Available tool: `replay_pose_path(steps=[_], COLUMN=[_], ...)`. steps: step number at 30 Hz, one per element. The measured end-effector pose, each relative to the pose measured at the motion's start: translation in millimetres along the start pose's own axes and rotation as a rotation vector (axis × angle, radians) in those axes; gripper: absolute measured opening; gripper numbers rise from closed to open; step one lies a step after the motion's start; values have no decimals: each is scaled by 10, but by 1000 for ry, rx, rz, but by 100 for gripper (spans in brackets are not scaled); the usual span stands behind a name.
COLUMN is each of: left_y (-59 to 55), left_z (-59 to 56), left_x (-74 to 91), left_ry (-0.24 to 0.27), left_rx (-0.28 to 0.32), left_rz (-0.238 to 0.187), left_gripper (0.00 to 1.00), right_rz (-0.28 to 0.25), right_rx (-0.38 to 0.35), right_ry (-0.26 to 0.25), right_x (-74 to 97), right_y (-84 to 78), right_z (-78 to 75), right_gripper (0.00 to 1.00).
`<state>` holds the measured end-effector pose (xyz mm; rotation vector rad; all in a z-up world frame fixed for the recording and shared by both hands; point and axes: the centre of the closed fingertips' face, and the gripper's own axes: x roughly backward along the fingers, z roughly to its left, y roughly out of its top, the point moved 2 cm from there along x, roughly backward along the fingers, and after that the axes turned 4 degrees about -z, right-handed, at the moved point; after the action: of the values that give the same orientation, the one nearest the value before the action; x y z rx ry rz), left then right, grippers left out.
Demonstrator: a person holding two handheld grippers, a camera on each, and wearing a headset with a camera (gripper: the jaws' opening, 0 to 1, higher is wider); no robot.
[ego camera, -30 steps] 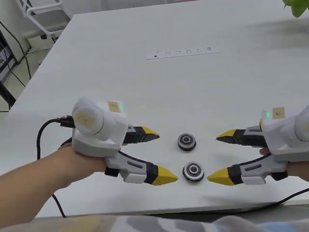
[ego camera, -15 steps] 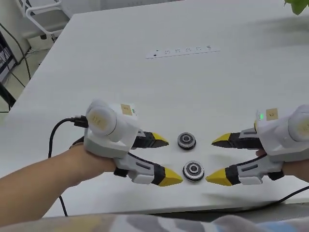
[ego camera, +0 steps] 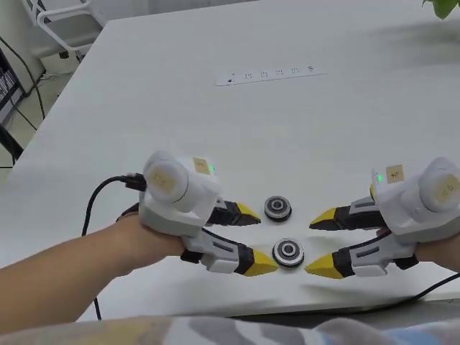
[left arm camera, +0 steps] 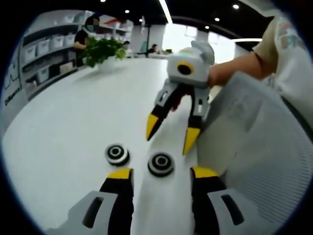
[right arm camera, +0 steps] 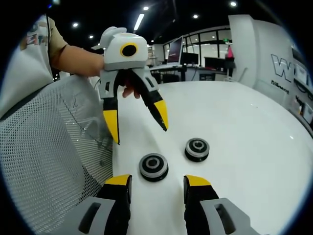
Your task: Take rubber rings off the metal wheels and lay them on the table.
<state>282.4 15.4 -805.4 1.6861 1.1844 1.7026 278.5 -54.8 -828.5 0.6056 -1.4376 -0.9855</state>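
Small metal wheel with black rubber ring (ego camera: pixel 288 253): flat near white table's (ego camera: pixel 215 129) front edge, between left gripper (ego camera: pixel 260 239) and right gripper (ego camera: pixel 315 243), both spread, empty. Second such wheel (ego camera: pixel 277 208) just beyond. Best: one clamps hub, other peels ring.

bright overhead ceiling spots | soft shadows | fisheye edge distortion, slight blur

White rounded housing on left gripper (ego camera: pixel 262 241), lower left of head view; black jaws ending in yellow pointed tips; tan square sticker (ego camera: pixel 200 167) on top; black cable (ego camera: pixel 100 198) from the rear. Same build on right gripper (ego camera: pixel 313 244), lower right, plus green light (ego camera: pixel 379 177) and second cable (ego camera: pixel 438 287). Beige short sleeve (left arm camera: pixel 281 39), upper right of left gripper view.
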Motion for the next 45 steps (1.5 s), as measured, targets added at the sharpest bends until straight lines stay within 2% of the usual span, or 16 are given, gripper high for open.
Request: replay_pose_path(steps=[10, 22, 36, 45], left_y=[-12, 13, -19, -20], left_z=[12, -30, -61, -46], left_x=[-83, -216, -330, -360], left_ry=[1, -13, -21, 0], left_rx=[12, 14, 14, -18], left_rz=[9, 16, 38, 39], left_gripper=[42, 36, 27, 19], right_rz=[-5, -7, -6, -4], right_rx=[-14, -18, -28, -31], right_ry=[21, 33, 33, 37], right_x=[-31, -34, -31, -41], right_y=[-9, -7, -45, -50], right_z=[15, 34, -13, -12], right_gripper=[33, 28, 28, 28])
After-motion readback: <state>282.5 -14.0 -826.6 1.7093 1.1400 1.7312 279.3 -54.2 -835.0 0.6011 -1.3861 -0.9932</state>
